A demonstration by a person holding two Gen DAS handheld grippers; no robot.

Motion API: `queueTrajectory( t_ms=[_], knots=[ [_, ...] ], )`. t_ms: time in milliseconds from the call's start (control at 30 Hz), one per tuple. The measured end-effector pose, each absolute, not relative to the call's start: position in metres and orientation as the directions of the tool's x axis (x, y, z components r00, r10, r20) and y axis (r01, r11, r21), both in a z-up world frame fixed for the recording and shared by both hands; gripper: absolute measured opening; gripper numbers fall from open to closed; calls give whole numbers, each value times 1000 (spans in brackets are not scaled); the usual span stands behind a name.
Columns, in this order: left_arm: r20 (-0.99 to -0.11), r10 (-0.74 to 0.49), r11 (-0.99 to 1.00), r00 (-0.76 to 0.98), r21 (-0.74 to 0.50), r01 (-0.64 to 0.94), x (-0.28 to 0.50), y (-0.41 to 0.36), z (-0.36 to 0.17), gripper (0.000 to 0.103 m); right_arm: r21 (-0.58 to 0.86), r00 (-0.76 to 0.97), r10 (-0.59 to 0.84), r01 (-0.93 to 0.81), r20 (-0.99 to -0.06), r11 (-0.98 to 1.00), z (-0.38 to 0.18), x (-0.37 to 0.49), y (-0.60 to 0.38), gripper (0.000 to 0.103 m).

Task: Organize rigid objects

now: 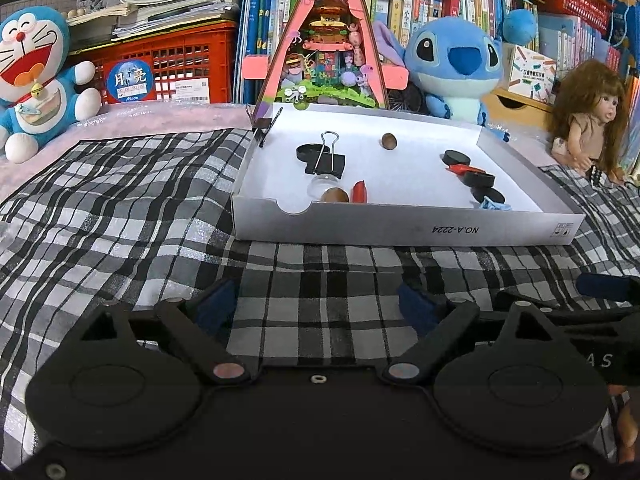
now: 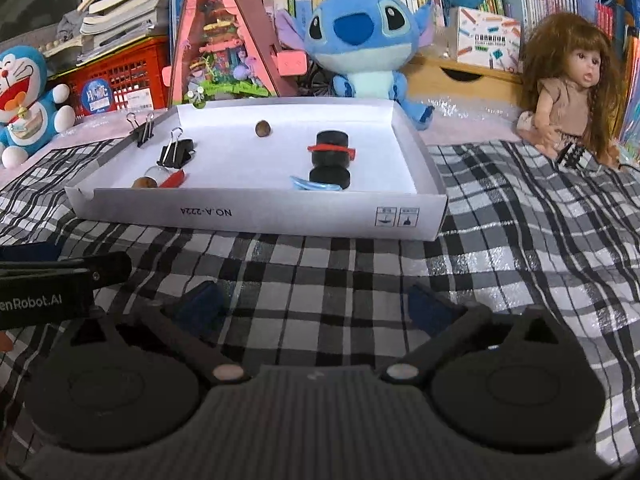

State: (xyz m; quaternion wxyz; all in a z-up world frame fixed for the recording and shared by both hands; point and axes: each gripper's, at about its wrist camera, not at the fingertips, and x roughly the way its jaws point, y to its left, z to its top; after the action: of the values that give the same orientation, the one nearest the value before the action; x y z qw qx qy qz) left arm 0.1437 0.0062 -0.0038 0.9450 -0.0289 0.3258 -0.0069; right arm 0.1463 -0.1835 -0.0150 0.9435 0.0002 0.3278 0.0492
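Note:
A shallow white cardboard box (image 1: 404,232) (image 2: 256,216) lies on the plaid cloth. Inside it are a black binder clip (image 1: 326,160) (image 2: 176,152), a brown nut (image 1: 389,141) (image 2: 263,128), black discs (image 1: 478,178) (image 2: 330,156), a red piece (image 1: 360,192) (image 2: 174,179), a clear bulb with a brown cap (image 1: 330,191) (image 2: 148,179) and a pale blue piece (image 1: 494,204) (image 2: 314,185). A second clip (image 1: 262,122) (image 2: 141,129) grips the box's far left corner. My left gripper (image 1: 320,308) and right gripper (image 2: 316,306) stand open over the cloth in front of the box, with nothing between their fingers.
Along the back stand a Doraemon plush (image 1: 36,80), a red crate (image 1: 168,68), a pink triangular toy house (image 1: 326,40), a Stitch plush (image 1: 456,64) and a doll (image 1: 588,120). Bookshelves rise behind. The other gripper shows at each view's side edge.

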Motion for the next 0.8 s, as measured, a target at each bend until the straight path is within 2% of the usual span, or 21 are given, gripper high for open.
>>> queueTrajectory(
  t_ms=[267,367,800],
  knots=[
    [-627,13,1000,779,-13,-27,149,1,-7,96,30,779,92,-93,-620,995,-15,146,-184,103],
    [-635,34,999,772,-8,-50,152,2,-8,103,30,779,92,-93,-620,995,-15,147,-184,103],
    [-634,39,998,772,-6,-56,153,2,-9,103,28,779,91,-93,-620,995,-15,147,-184,103]
  ],
)
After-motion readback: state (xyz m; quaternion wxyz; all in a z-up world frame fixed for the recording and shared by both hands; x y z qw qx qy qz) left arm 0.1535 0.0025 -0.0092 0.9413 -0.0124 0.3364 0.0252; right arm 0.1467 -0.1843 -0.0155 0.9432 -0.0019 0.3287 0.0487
